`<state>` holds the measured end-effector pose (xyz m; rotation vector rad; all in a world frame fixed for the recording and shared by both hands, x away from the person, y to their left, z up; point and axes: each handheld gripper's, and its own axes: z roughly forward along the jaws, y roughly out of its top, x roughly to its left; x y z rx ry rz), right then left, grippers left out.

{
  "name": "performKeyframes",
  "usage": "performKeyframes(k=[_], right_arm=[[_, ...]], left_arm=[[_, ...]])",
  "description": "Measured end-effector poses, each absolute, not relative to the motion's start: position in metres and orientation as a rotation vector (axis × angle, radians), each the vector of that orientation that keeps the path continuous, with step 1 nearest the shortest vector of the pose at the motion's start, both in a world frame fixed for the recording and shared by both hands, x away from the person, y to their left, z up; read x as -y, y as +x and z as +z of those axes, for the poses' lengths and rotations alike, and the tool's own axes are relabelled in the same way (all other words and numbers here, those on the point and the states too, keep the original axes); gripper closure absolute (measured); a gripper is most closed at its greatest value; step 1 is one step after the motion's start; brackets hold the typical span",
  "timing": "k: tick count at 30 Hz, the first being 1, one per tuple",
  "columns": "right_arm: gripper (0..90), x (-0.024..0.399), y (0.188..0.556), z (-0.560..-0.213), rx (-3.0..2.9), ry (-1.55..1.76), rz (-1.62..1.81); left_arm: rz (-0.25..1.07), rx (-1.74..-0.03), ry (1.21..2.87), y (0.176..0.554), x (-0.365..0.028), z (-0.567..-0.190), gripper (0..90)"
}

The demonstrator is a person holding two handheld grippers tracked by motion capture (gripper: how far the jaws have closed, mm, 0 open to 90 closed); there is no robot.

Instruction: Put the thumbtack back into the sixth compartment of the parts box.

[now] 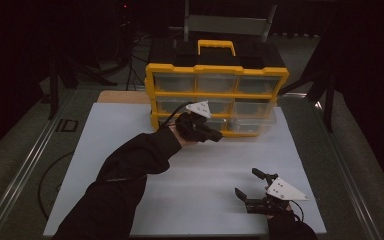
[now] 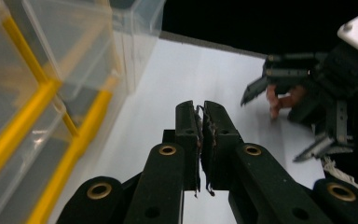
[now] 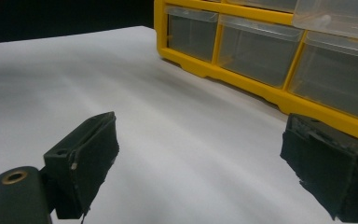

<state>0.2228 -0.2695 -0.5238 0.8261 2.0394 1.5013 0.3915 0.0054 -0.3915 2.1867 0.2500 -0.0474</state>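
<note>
A yellow-framed organizer [image 1: 216, 97] with clear plastic drawers stands at the back of the white table [image 1: 130, 130]. My left gripper [image 1: 218, 135] hovers in front of its lower drawers, jaws shut with nothing between them. In the left gripper view the left gripper [image 2: 201, 108] shows its pads pressed together, with the drawers [image 2: 37, 70] at the left. One lower right drawer [image 1: 254, 120] sticks out slightly. My right gripper [image 1: 247, 184] rests near the front right of the table, jaws wide open and empty. The right gripper [image 3: 205, 154] faces the organizer's bottom row [image 3: 256, 46] in its own view.
The organizer has a yellow carry handle [image 1: 216, 46] on top. A wooden board edge [image 1: 122, 96] shows behind the table at the left. Dark floor and metal stands [image 1: 55, 80] surround the table. The person's dark sleeve [image 1: 125, 170] crosses the table's left half.
</note>
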Motion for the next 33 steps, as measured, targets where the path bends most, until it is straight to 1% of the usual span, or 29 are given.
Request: performKeyframes(k=[10,17,24,29,33], right_arm=[[10.4,0.269,0.223,-0.524,-2.04,0.822,1.499],[10.4,0.27,0.223,-0.523,-2.038,0.821,1.501],[10.4,0.269,0.223,-0.524,-2.039,0.821,1.502],[10.4,0.27,0.223,-0.524,-2.038,0.824,1.504],[10.4,0.27,0.223,-0.524,-2.035,0.823,1.506]], left_arm=[[-0.031,-0.221,2.162,0.4,0.014,-0.367,86.1],[-0.047,-0.21,2.13,0.403,0.024,-0.35,86.1],[-0.022,-0.196,2.093,0.409,0.035,-0.332,86.1],[-0.018,-0.212,2.058,0.416,0.044,-0.324,86.1],[0.0,-0.221,2.07,0.421,0.054,-0.322,86.0]])
